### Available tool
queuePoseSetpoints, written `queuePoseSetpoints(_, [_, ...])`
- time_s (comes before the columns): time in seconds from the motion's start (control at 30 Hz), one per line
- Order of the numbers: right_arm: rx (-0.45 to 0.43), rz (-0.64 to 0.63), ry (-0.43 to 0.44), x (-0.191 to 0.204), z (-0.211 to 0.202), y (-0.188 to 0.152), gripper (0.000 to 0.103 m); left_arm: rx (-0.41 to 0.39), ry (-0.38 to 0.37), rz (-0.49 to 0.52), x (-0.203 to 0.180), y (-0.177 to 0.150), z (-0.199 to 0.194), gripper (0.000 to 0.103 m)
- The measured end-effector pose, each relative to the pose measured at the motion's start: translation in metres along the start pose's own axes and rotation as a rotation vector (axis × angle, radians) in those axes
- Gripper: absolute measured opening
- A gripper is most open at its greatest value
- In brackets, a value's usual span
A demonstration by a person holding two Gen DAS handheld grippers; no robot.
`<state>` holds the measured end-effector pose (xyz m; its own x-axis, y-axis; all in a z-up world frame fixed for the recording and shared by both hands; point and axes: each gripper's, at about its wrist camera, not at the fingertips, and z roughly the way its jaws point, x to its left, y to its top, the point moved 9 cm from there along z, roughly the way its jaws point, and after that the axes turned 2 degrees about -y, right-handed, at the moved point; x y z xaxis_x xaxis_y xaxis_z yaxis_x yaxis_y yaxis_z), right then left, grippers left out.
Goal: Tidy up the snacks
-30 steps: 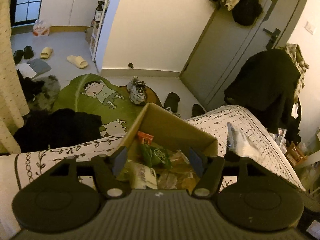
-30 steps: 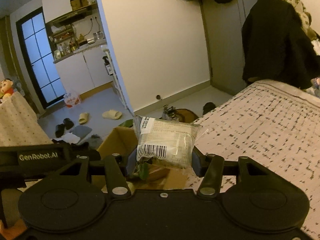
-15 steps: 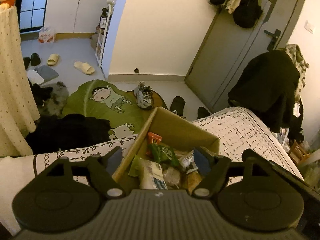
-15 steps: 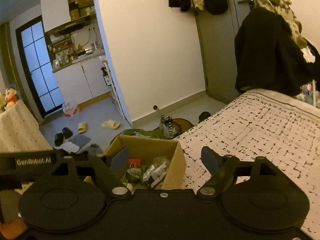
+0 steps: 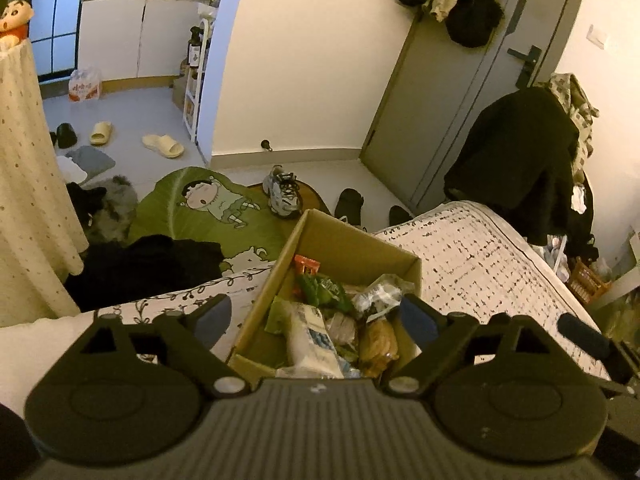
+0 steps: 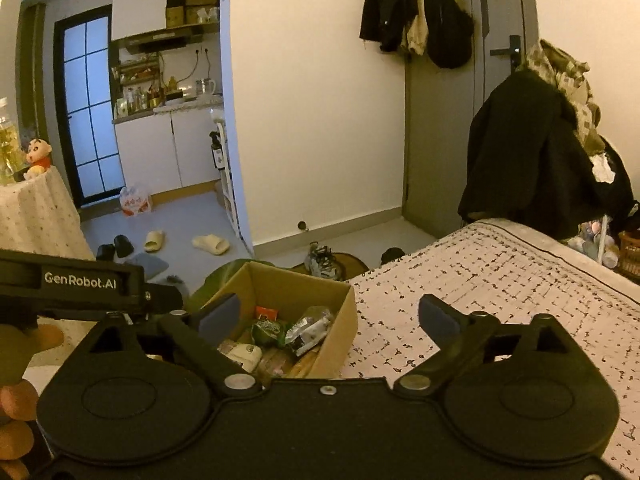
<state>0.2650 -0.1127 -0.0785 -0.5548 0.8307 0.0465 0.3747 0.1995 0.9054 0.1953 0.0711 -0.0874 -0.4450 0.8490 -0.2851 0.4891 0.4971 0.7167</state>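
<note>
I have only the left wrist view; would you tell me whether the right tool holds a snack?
Observer: No, the right tool is open and holds nothing.
Operator: Thank you. What lies between its fingers?
Observer: The box on the left half, bare bedspread on the right half.
Operator: Is anything beside the doll on the draped table?
Observer: Yes, a bottle of yellowish liquid stands just left of the doll.

Patterned white bedspread (image 6: 500,280) across right foreground. Green cartoon-print floor rug (image 5: 200,204) with grey-and-white sneakers (image 5: 283,192) at its far edge. Pale yellow slippers (image 6: 211,244) near kitchen doorway. Black coat (image 6: 532,160) draped beside grey door (image 5: 452,92).
</note>
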Motion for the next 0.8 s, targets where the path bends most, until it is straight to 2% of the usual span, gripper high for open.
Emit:
queuePoseSetpoints(0.33, [0.022,0.088,-0.040,-0.011,-0.024,-0.012,0.103,-0.016,-0.030,0.026,0.002,-0.005,-0.027,0.103])
queuePoseSetpoints(0.63, [0.072,0.159,-0.110,-0.023,-0.050,-0.038,0.103,-0.014,-0.088,0.065,-0.003,-0.012,-0.050,0.103])
queuePoseSetpoints(0.8, [0.099,0.174,-0.145,-0.029,-0.064,-0.052,0.103,-0.008,-0.105,0.121,-0.009,-0.023,-0.057,0.103])
